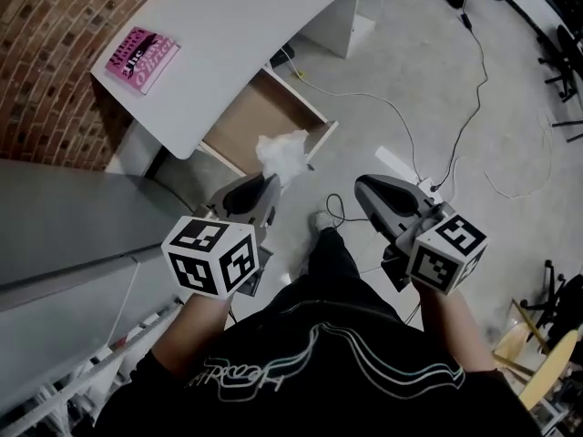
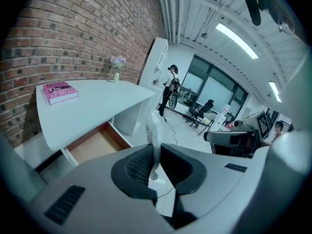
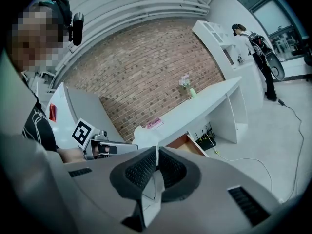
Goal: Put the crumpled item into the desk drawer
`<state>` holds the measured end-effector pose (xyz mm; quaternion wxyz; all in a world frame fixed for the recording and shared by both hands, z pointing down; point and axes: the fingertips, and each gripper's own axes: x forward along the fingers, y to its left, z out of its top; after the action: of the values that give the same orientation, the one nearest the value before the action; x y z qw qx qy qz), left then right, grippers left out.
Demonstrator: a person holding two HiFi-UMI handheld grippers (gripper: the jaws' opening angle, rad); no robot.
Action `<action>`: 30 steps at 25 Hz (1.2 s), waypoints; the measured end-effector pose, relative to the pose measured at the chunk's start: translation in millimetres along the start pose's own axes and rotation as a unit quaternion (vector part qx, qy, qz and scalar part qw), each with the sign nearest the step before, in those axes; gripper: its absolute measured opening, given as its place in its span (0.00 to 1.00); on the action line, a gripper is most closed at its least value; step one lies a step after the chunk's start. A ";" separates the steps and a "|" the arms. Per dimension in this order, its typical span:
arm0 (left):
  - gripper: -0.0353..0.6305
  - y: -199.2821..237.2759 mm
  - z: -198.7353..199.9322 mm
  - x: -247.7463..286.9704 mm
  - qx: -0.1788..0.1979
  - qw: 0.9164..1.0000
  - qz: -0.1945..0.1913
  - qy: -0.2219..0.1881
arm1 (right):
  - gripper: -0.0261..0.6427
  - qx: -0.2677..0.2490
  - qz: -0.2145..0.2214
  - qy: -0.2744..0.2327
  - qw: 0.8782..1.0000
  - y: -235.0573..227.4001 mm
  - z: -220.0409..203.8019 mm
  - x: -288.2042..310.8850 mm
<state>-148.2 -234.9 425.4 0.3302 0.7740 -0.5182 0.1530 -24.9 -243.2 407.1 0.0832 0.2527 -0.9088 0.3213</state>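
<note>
Closest to the camera is the person's black shirt (image 1: 310, 371), filling the near edge of the head view. Beyond it lies the grey floor (image 1: 510, 107), with thin cables (image 1: 474, 116) running over it on the right. On the far left a white desk (image 1: 246, 25) stands against a brick wall (image 1: 46, 71). Under the desk top the wooden drawer (image 1: 255, 121) is pulled out, and its bottom is bare.

Both hands hold the tools in the air on the near side of the drawer. The left gripper (image 1: 271, 182) is clenched on the crumpled item (image 1: 284, 153), a white, thin wrinkled piece. Its lower end is pinched between the dark pads and the rest stands up beyond the jaws, over the near front edge of the drawer and not inside it. The right gripper (image 1: 360, 186), apart to the right, has its jaws pressed together and carries nothing. A pink book (image 1: 141, 59) lies on the desk's left end.
</note>
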 end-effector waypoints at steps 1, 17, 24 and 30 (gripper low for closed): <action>0.14 3.3 1.2 8.4 -0.004 1.000 0.004 0.003 | 0.11 0.001 0.002 0.004 1.000 -8.9 1.9 4.1; 0.14 85.7 -4.4 126.4 -0.017 0.997 0.059 0.056 | 0.11 0.014 0.018 0.068 0.997 -106.5 5.5 82.6; 0.14 123.3 -19.0 172.0 -0.026 0.994 0.066 0.083 | 0.11 0.026 0.016 0.087 0.996 -137.8 1.5 111.3; 0.14 159.3 -37.5 211.8 -0.033 0.991 0.066 0.113 | 0.11 0.040 0.005 0.101 0.994 -164.0 -8.2 134.4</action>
<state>-200.0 -397.2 631.8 0.4012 0.7042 -0.5325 0.2442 -56.3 -401.8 544.5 0.1626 0.2173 -0.8835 0.3819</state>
